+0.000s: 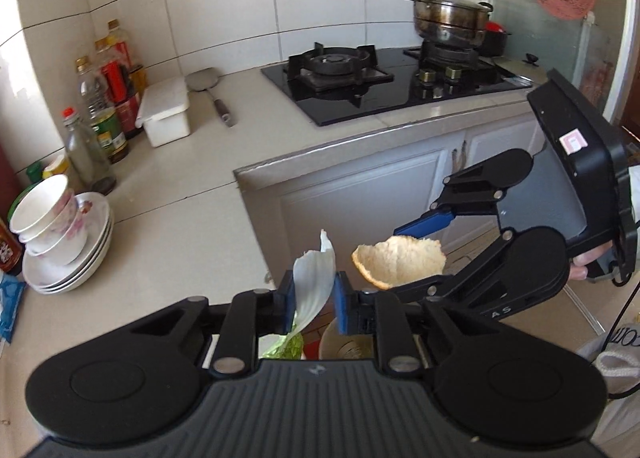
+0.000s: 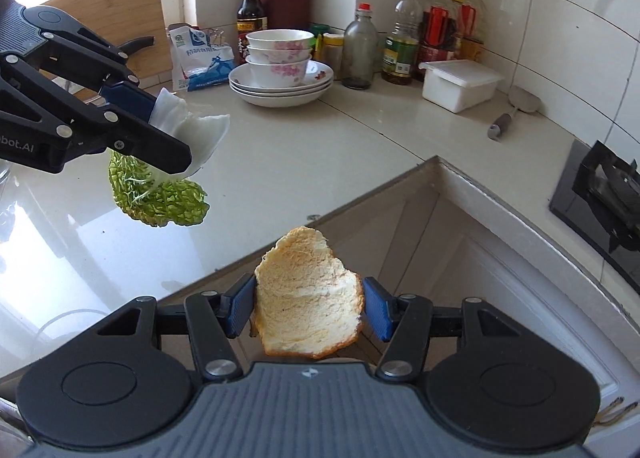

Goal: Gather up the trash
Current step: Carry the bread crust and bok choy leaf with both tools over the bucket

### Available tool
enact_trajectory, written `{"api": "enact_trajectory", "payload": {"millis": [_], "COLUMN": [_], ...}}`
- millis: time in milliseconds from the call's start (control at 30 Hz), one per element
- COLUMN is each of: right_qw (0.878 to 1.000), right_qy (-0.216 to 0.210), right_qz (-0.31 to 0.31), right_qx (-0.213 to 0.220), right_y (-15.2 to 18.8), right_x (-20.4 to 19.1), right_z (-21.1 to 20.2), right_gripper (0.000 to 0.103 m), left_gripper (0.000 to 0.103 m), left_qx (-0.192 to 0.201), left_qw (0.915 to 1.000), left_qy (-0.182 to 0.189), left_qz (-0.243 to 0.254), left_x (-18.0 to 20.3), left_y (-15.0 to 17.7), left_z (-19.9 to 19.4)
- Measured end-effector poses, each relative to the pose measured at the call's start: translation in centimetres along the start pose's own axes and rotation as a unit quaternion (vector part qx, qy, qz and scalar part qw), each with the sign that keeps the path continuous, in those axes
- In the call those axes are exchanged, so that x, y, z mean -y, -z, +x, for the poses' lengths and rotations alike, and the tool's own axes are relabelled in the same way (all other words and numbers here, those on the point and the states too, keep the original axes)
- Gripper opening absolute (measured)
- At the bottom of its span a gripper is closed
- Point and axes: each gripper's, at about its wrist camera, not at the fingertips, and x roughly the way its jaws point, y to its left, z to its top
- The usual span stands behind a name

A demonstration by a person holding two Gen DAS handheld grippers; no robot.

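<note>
The left gripper pinches a cabbage leaf between its jaws at 6 o'clock in its own view, while the right gripper clamps an orange peel off the counter edge, at 3 o'clock of the leaf.

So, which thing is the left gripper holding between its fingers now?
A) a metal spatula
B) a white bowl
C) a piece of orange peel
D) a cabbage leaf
D: the left gripper is shut on the cabbage leaf, white stem up and green part hanging below, while the orange peel sits in the right gripper.
</note>
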Motion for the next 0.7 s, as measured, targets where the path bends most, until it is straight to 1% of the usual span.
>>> {"api": "enact_trajectory", "payload": {"millis": [200, 300, 400, 500, 700], "right_qw": [0.999, 0.997, 0.995, 0.993, 0.988], "right_qy": [0.033, 0.049, 0.063, 0.072, 0.087], "right_qz": [0.037, 0.057, 0.074, 0.091, 0.120], "right_qx": [-0.012, -0.020, -0.029, -0.037, -0.050], "right_y": [2.7, 4.2, 5.6, 6.8, 8.7], "right_x": [2.3, 3.5, 4.5, 5.5, 7.0], "right_z": [-1.4, -1.9, -2.3, -2.5, -2.5], "right_gripper": [0.063, 0.063, 0.063, 0.063, 0.062], "left_gripper": [0.018, 0.018, 0.018, 0.018, 0.018], "left_qx": [0.008, -0.002, -0.017, -0.033, -0.058], "left_qw": [0.9978, 0.9956, 0.9932, 0.9912, 0.9884], "left_qy": [0.064, 0.093, 0.115, 0.128, 0.136], "left_qz": [0.016, 0.011, 0.004, -0.008, -0.034], "left_x": [3.3, 4.6, 5.5, 6.0, 6.3], "left_y": [-2.0, -2.4, -2.3, -2.1, -1.2], "left_z": [3.6, 6.2, 8.9, 11.5, 15.3]}}
